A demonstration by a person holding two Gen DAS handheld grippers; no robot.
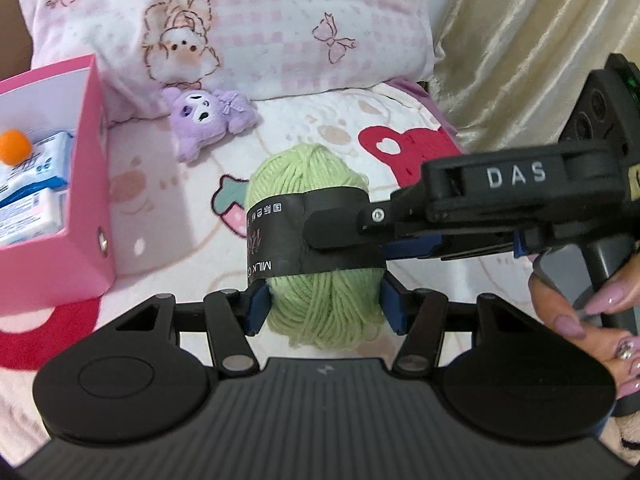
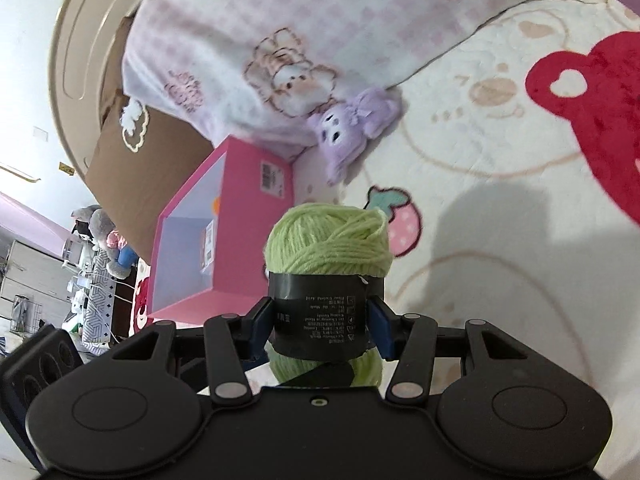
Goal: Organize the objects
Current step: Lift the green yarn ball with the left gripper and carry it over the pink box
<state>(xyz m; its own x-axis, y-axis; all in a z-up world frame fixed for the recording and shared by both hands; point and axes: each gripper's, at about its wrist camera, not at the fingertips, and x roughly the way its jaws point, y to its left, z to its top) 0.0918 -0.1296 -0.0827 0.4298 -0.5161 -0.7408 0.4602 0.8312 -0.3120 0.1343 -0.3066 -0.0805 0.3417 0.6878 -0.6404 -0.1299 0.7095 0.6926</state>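
Observation:
A light green ball of yarn point(image 1: 320, 316) point(image 2: 328, 244) with a black paper band hangs above the bed, held by both grippers at once. My left gripper point(image 1: 325, 307) is shut on its lower half, blue pads pressing either side. My right gripper point(image 1: 344, 240) point(image 2: 320, 326) comes in from the right in the left wrist view and is shut on the black band. An open pink box point(image 1: 92, 184) point(image 2: 256, 208) stands to the left of the yarn, with tissue packs point(image 1: 36, 176) and an orange ball point(image 1: 12, 146) inside.
A purple plush toy point(image 1: 212, 120) point(image 2: 352, 128) lies against a pink checked pillow point(image 1: 260, 28) point(image 2: 280, 32) behind the box. The bed is covered by a cream blanket point(image 1: 168, 200) point(image 2: 480, 184) with red bear prints. A person's hand point(image 1: 592, 312) grips the right tool's handle.

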